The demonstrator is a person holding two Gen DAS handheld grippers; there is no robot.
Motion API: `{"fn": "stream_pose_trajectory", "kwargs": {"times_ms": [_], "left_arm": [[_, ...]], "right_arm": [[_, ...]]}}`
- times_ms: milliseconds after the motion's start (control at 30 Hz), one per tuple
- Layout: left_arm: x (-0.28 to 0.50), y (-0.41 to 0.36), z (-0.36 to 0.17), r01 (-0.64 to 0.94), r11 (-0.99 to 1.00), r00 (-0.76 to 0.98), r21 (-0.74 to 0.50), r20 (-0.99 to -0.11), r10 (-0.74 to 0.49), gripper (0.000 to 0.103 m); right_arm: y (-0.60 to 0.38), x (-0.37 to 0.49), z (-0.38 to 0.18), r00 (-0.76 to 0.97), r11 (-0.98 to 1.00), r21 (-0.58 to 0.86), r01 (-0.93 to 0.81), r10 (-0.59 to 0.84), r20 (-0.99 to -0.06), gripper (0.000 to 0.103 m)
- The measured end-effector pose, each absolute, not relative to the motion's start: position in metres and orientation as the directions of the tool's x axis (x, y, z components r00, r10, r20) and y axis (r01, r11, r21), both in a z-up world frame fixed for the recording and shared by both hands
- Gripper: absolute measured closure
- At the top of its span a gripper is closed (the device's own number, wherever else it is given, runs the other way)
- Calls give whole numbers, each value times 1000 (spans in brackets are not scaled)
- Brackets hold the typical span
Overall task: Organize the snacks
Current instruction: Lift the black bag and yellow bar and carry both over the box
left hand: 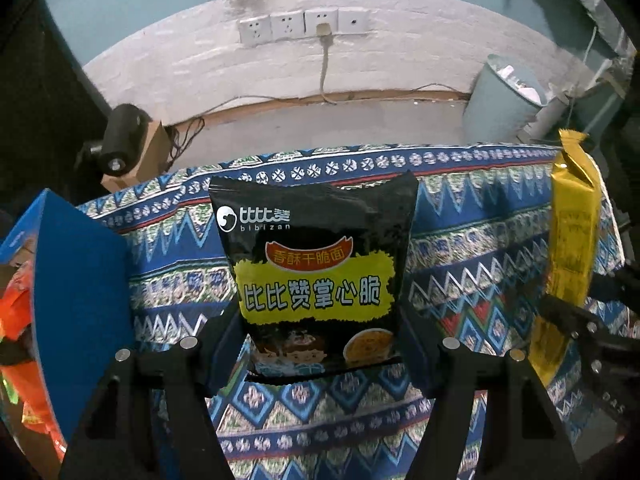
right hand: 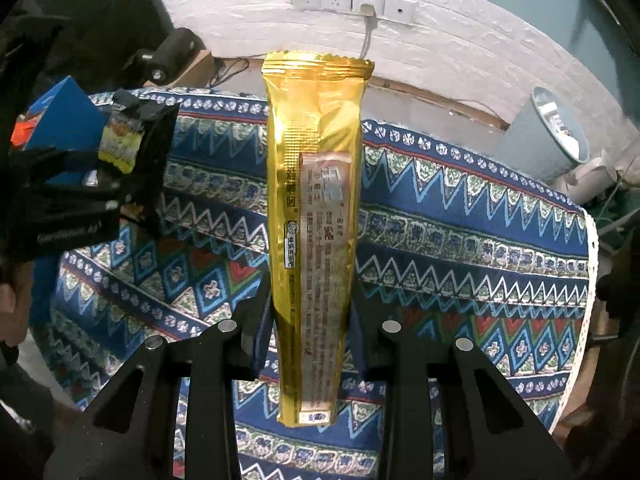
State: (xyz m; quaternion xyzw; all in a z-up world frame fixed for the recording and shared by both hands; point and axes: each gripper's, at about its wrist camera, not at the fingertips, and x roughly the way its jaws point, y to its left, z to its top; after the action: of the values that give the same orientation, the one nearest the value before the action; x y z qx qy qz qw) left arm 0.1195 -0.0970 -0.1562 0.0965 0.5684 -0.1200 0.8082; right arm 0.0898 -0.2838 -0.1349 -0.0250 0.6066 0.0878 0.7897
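Looking along the left gripper (left hand: 320,344), its fingers pinch the black noodle-snack bag (left hand: 316,272) by its lower sides, holding it upright above the patterned cloth (left hand: 472,240); a blue box (left hand: 80,300) with orange packets stands at left. A loose pinch on slick film could let the bag slide out.

From the right wrist, the right gripper (right hand: 312,320) clamps the gold wrapper (right hand: 314,200) mid-length, lifted over the cloth. Swinging both toward the box risks the grippers colliding.

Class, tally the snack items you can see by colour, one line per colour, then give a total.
Black packet: 1
Gold packet: 1
Orange packets in the blue box: at least 1, number unclear
Total: at least 3
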Motion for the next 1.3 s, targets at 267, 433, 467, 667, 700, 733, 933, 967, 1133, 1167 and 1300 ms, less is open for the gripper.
{"fn": "stream_pose_trajectory", "kwargs": {"times_ms": [267,433,467,667,700,733,933,967,1133,1167,1300], "left_arm": [[89,-95,-127,347,935,387,71,-919,-74,33],[71,-94,-111,370,923,427,108,-902,-66,33],[68,-93,-108,372,921,435,114,-898,-64,33],[55,-82,-91,372,918,473,137,-879,-61,33],[53,-81,-88,370,918,479,139,-876,-60,32],[52,-79,-84,368,919,486,142,-872,-60,32],[43,-67,-67,348,922,531,169,-846,-46,33],[41,-64,-65,347,921,537,174,-842,-43,32],[30,-54,-51,336,919,574,208,-819,-25,33],[29,-52,-49,336,918,578,211,-816,-24,33],[21,-45,-42,334,915,593,225,-805,-18,32]], "right_arm": [[-270,78,-115,283,979,59,-197,114,-952,72],[-261,71,-100,310,976,54,-212,119,-943,73],[-258,69,-96,317,975,54,-215,122,-941,73],[-250,63,-75,360,972,52,-229,134,-923,76],[-249,62,-71,366,971,53,-232,138,-920,76],[-247,61,-68,372,970,54,-235,141,-918,76],[-237,58,-46,409,966,50,-252,153,-900,76],[-235,57,-43,412,966,50,-255,155,-898,76],[-228,54,-31,425,961,52,-271,168,-889,76],[-226,53,-29,428,960,51,-274,169,-888,76],[-219,48,-19,436,956,52,-290,180,-882,76]]}}
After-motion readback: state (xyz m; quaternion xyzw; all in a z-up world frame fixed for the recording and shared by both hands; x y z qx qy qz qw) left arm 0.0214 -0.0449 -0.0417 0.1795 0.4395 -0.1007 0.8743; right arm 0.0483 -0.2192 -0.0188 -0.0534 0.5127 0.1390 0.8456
